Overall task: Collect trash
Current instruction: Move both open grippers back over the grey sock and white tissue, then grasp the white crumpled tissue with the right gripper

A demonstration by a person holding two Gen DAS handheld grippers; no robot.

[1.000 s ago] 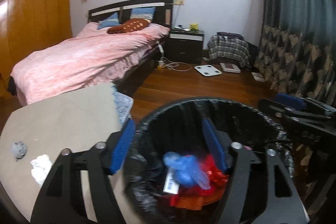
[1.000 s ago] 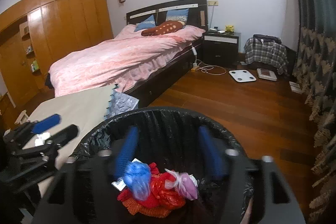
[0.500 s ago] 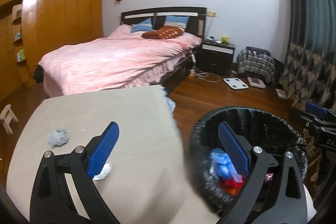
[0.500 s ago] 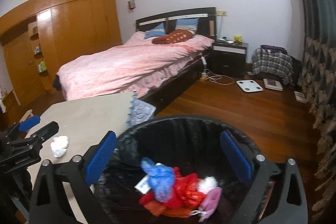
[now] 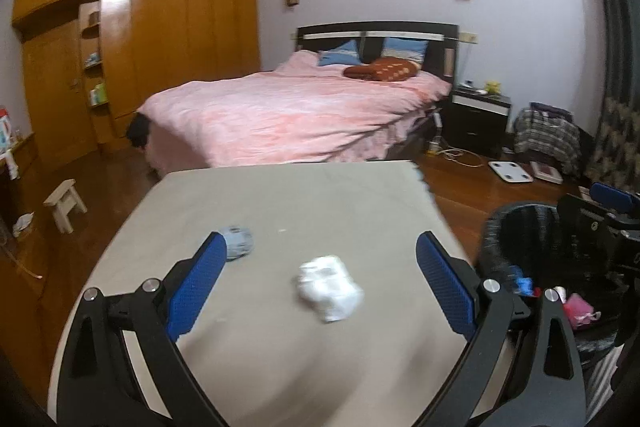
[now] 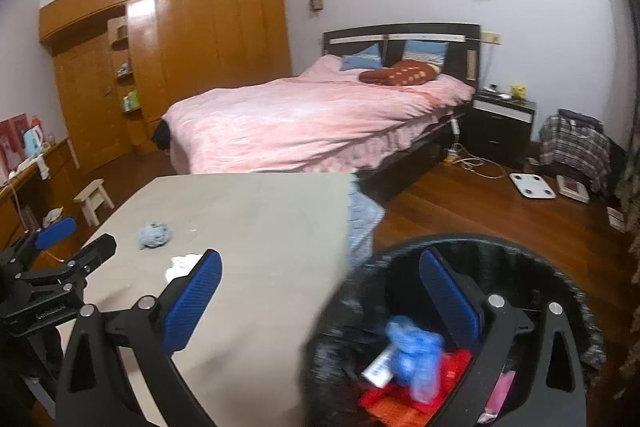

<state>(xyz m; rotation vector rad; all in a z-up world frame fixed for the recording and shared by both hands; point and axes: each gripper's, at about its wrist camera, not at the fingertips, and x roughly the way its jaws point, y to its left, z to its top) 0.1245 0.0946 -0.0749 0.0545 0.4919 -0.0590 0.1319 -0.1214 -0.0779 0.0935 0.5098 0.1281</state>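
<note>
Across the lower half of the left wrist view: the grey-beige flat tabletop is filling the frame, with blur toward the bottom edge.
Left gripper: the black two-finger left gripper with blue ribbed pads is standing spread wide with nothing between its pads; its jaws have just been opening.
White trash: the crumpled white paper wad is lying on the tabletop at lower centre, framed between the left gripper's fingers but touching neither.
Blue-grey trash: the crumpled blue-grey wad is lying on the tabletop just behind the left pad; in the right wrist view it is sitting at centre left.
Bin: the round bin lined with a black plastic bag is standing at the lower right, beside the table's right edge, holding blue, red and pink scraps.
Right gripper: the matching black right gripper with blue pads is also spread wide and empty, its jaws having just been opening; its right finger is showing over the bin's mouth and its left finger over the tabletop.
Background: the bed with a pink cover is occupying the centre, and the orange wooden wardrobe is filling the upper left.
</note>
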